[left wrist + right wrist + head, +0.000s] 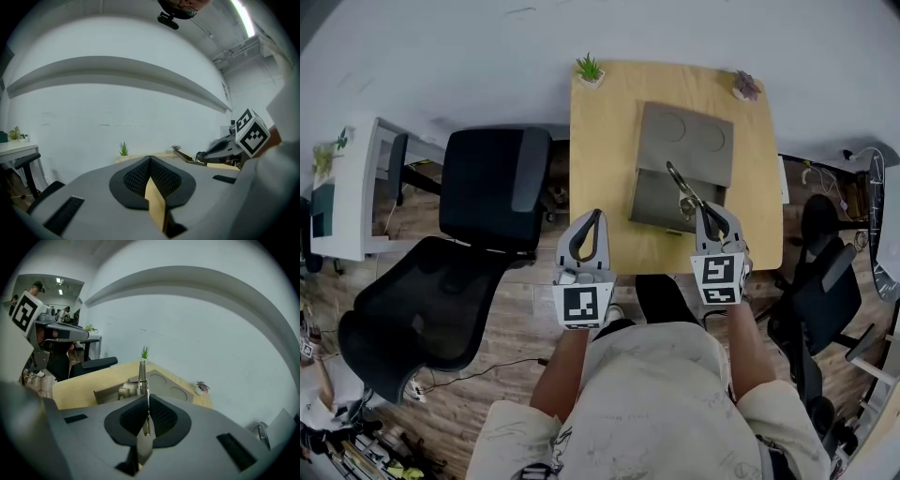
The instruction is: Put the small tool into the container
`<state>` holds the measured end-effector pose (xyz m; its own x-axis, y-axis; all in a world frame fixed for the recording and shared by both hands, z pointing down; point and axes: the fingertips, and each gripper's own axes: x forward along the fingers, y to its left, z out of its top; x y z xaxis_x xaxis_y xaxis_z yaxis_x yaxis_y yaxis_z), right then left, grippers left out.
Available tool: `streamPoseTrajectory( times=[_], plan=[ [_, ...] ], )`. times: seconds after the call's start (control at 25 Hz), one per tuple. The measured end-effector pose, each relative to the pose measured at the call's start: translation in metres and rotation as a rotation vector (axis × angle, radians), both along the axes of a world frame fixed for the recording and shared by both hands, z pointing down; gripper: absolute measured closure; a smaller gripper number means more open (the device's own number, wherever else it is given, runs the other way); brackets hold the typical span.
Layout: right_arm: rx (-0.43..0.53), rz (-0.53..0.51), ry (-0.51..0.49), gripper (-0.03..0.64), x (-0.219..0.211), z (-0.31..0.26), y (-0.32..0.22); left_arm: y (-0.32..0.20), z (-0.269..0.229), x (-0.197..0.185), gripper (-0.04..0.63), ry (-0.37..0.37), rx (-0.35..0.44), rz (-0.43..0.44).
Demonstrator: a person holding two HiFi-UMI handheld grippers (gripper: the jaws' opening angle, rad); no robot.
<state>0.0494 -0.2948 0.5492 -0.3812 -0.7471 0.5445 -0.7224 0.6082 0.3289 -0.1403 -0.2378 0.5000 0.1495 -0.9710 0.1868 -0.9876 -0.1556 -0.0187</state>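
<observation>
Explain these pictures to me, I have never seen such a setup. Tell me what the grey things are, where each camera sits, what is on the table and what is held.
No robot here: a person at a wooden table holds hand-worked tongs in each hand; the marker cube is part of each. The head view comes from a camera on the person's head, looking down. The other two views come from cameras riding on the tongs, looking along their jaws. On the table are a grey container, its lid open behind it, and at the far corners a green plant and a purple plant. The left tongs are shut and empty. The right tongs are shut on a small metal tool, which in the head view shows over the container.
</observation>
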Motion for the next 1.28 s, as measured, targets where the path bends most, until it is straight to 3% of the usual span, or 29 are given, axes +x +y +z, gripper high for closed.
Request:
streamPoseTrajectory(
  times=[0.44, 0.72, 1.28],
  plan=[
    [-0.037, -0.076, 0.109, 0.597, -0.007, 0.024, -0.002, 0.004, 0.011, -0.006, 0.591, -0.002, -0.033, -0.019],
    [-0.021, -0.132, 0.232, 0.597, -0.008, 0.037, -0.006, 0.004, 0.019, -0.007, 0.591, 0.014, -0.062, -0.032],
    [-0.022, -0.193, 0.418, 0.597, -0.013, 0.061, -0.01, 0.001, 0.021, -0.007, 0.591, 0.01, -0.042, -0.04]
  ],
)
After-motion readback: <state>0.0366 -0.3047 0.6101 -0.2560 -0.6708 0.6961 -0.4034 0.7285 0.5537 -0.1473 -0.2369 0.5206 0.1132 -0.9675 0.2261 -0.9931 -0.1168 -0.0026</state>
